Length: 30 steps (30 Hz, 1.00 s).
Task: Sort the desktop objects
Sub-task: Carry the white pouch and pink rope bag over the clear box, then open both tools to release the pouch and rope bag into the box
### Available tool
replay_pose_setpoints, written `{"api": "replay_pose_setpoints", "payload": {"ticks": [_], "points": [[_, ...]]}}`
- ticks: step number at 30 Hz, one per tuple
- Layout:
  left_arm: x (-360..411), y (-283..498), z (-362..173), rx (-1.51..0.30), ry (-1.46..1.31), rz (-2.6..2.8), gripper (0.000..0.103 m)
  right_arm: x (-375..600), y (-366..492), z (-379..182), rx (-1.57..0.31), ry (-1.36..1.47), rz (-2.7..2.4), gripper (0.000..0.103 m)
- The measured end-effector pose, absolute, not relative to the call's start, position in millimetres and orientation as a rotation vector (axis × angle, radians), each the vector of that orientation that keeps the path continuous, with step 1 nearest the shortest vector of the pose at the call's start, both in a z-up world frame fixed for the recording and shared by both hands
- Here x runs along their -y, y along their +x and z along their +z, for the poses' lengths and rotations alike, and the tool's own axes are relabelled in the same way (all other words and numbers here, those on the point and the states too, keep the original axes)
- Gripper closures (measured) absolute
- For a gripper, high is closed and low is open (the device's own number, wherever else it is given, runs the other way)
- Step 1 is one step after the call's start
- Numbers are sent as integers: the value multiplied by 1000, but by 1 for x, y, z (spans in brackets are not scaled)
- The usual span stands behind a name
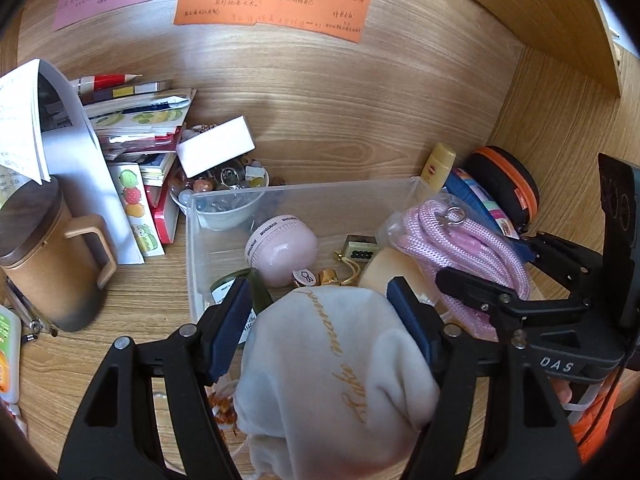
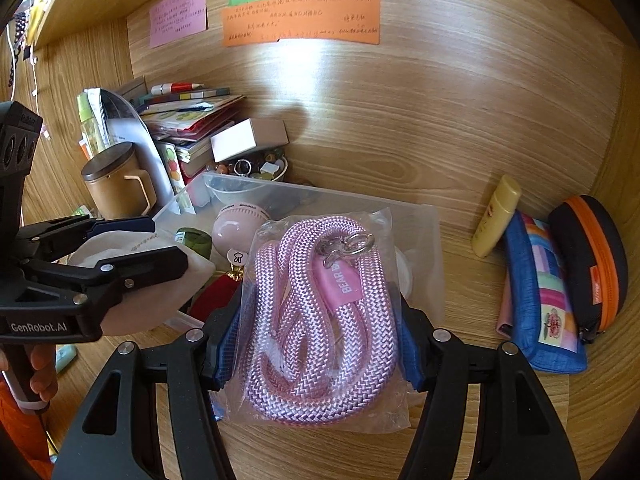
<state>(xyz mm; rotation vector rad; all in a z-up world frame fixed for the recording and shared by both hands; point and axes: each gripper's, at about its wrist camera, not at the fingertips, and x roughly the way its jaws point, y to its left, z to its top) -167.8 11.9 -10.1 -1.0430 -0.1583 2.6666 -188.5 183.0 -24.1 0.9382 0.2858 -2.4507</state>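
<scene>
Clear bin (image 1: 192, 240) with pink fan (image 1: 280, 252); left tongs (image 1: 320, 316) on white pouch (image 1: 336, 360), right tongs (image 2: 320, 344) on bagged rope (image 2: 316, 312).

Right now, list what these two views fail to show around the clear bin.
- Bin floor, near side: left wrist view, hidden by the white pouch.
- Bin's right half: right wrist view, covered by the bagged pink rope.
- Sticky note writing: both views, too small.

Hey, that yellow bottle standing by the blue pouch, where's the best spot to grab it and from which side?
Grip the yellow bottle across its mid-body, probably coming from the open desk side on its left. It stands tilted, its base close against the blue pouch on the right, and the body tapers toward the cap.
</scene>
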Motion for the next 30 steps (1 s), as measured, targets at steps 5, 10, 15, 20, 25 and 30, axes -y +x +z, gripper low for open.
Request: {"api": "replay_pose_setpoints", "payload": {"ticks": [5, 10, 15, 20, 25, 30], "points": [[-15, -175, -11, 148, -1051, 2692, 27, -177, -193, -29, -295, 956, -2450, 44], [-15, -185, -10, 173, -1075, 2714, 25, -177, -198, -31, -277, 969, -2459, 44], [-14, -201, -6, 157, -1124, 2775, 25, -180, -203, -32, -230, 991, -2468, 41], [-15, -221, -9, 158, -1175, 2804, 25, -176, -204, -33, -245, 991, -2487, 40], [-20, -242, -24, 116, -1254, 2829, 25, -174, -201, -35, -273, 989, -2487, 38], [-15, -243, -28, 148, -1263, 2837, 25, -176, -196, -33, -292, 961, -2500, 34]]}}
